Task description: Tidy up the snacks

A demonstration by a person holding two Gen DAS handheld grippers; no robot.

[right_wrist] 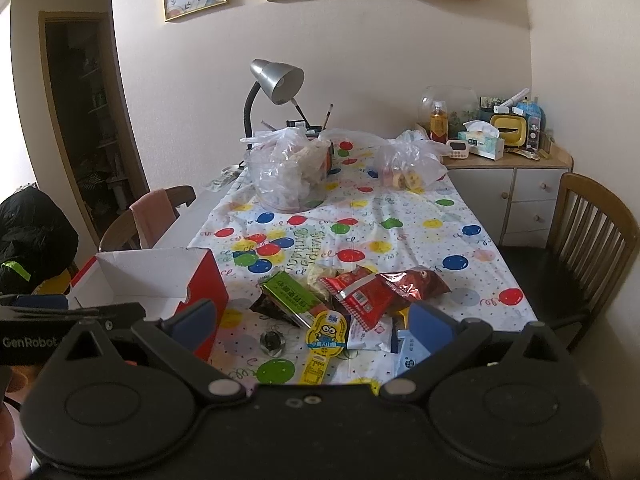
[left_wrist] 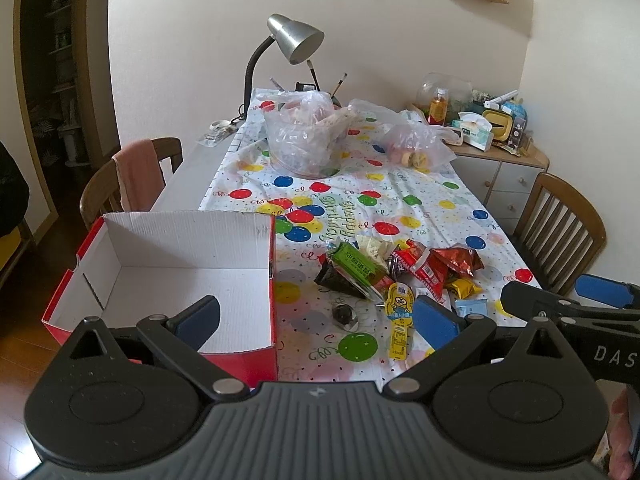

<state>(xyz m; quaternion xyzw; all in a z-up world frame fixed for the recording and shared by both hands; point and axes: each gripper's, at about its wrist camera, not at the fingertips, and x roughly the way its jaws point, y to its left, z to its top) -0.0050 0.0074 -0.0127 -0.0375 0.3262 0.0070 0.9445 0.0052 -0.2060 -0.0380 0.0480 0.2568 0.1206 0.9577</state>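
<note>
A pile of snack packets [left_wrist: 404, 268] lies on the balloon-print tablecloth: a green packet [left_wrist: 356, 266], red packets [left_wrist: 430, 268], a yellow minion-print packet [left_wrist: 400, 312] and a small dark wrapped sweet [left_wrist: 345, 314]. A red cardboard box [left_wrist: 180, 276] with a white, empty inside stands to their left. My left gripper [left_wrist: 316, 320] is open and empty, hovering over the box's right wall and the sweet. My right gripper [right_wrist: 316, 320] is open and empty, above the near edge of the snack pile [right_wrist: 352, 296]. The box [right_wrist: 160, 280] sits at its left.
Two clear plastic bags [left_wrist: 308, 136] of food stand at the table's far end by a silver desk lamp [left_wrist: 292, 40]. Wooden chairs stand on the left [left_wrist: 132, 176] and right [left_wrist: 560, 228]. A cluttered cabinet [left_wrist: 492, 152] is at the back right.
</note>
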